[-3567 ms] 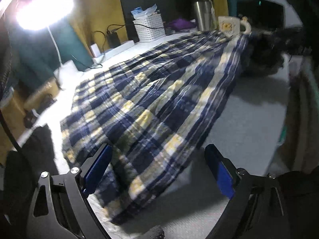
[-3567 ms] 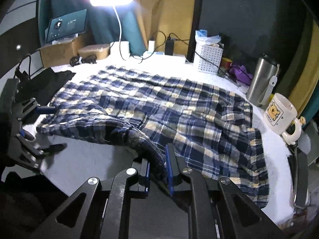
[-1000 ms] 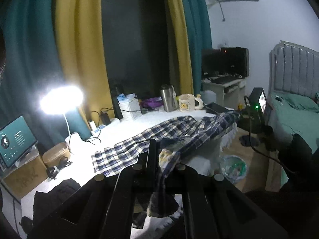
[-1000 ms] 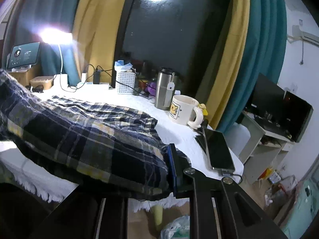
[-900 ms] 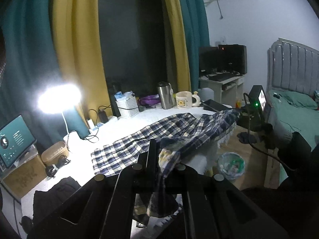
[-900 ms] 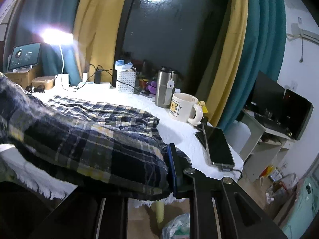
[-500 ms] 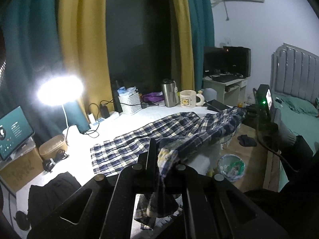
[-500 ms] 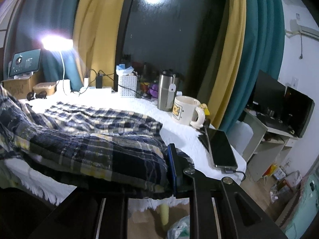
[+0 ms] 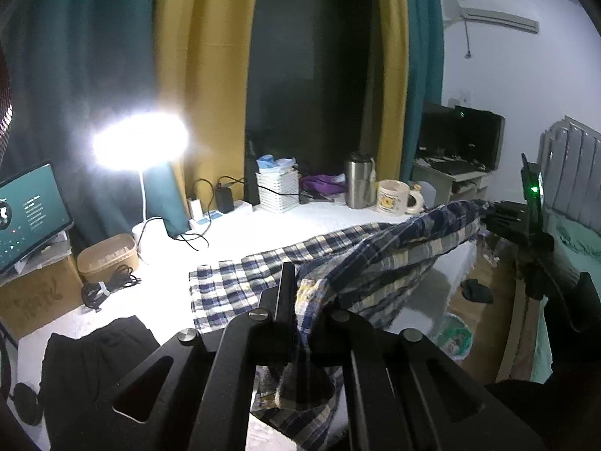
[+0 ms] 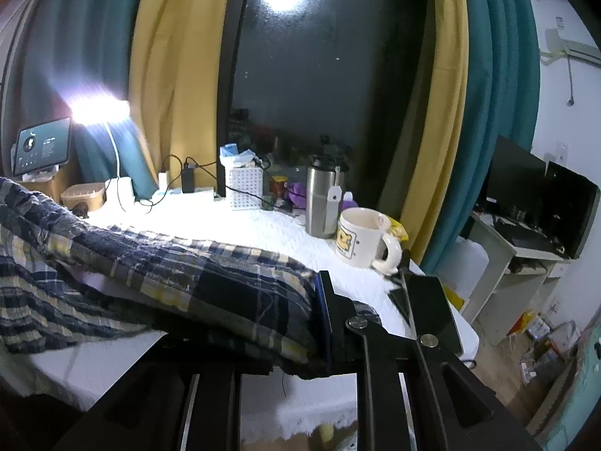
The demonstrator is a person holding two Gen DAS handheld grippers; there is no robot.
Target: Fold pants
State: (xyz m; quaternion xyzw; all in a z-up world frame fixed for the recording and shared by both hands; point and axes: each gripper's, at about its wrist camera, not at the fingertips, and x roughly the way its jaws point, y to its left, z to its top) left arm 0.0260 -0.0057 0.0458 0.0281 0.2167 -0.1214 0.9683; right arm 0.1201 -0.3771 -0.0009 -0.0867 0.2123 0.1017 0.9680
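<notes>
The blue, white and yellow plaid pants [image 9: 394, 248] are stretched in the air between my two grippers, and their far leg lies flat on the white table [image 9: 263, 225]. My left gripper [image 9: 306, 293] is shut on a bunched edge of the cloth, which hangs down below the jaws. In the left wrist view my right gripper [image 9: 507, 221] holds the other end at the table's right edge. In the right wrist view the right gripper [image 10: 296, 315] is shut on the pants [image 10: 169, 274]. One blue pad shows, and cloth covers the other finger.
A mug [image 10: 360, 240], a steel tumbler [image 10: 323, 203] and a phone [image 10: 428, 308] stand near the table's right end. A white basket [image 10: 246, 188], chargers and a bright lamp [image 9: 141, 143] line the back. A black garment [image 9: 94, 368] lies at the left.
The left gripper, open beside the flat pants 3.6 s ago, is now shut on them. In the last second both hands shifted a little and the cloth's right end rose.
</notes>
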